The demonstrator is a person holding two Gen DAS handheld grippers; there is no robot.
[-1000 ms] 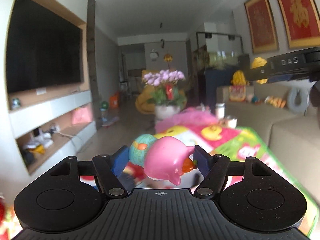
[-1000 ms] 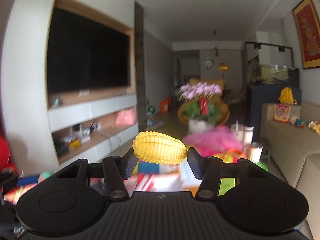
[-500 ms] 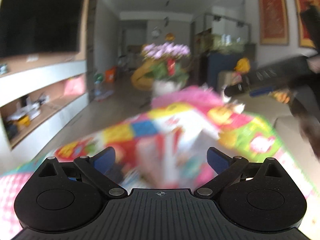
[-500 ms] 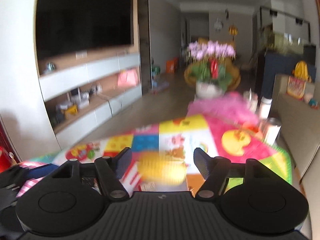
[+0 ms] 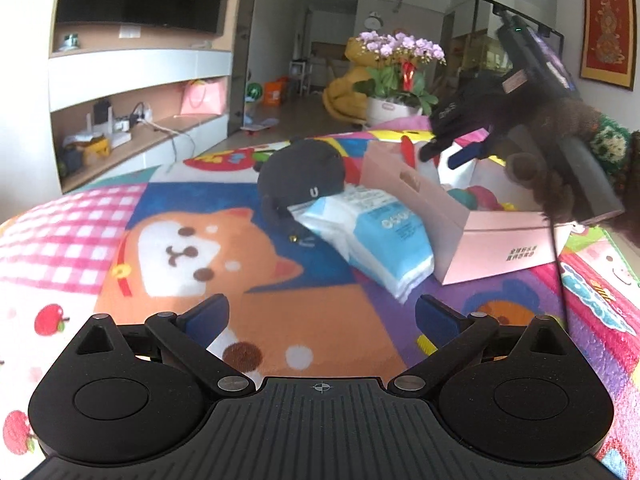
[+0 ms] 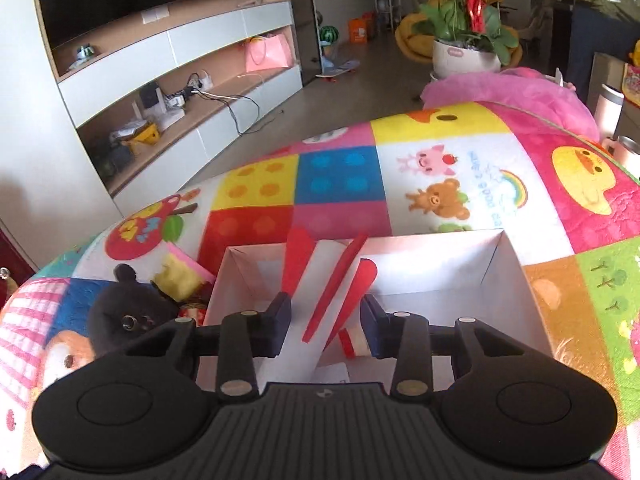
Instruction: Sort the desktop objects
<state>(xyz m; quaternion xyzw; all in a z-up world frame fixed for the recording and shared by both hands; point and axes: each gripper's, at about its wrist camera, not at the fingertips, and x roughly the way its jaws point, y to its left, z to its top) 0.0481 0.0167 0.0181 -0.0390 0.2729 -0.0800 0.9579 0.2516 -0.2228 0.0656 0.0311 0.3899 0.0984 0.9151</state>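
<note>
Left gripper point(image 5: 322, 314): low over cartoon mat point(image 5: 280, 320), jaws wide, empty. Right gripper point(image 6: 323, 320): tilted into pink box point(image 6: 508, 260), jaws closing, gripping nothing.

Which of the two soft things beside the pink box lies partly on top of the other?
The black plush toy. Its lower edge rests on the far end of the blue-and-white tissue pack, which lies flat on the patterned mat.

Pink cardboard box point(image 5: 500, 236), white inside; black plush toy point(image 5: 304, 176); blue-and-white tissue pack point(image 5: 376, 240); multicoloured cartoon-patchwork play mat point(image 5: 200, 240), pink gingham at frame left.
</note>
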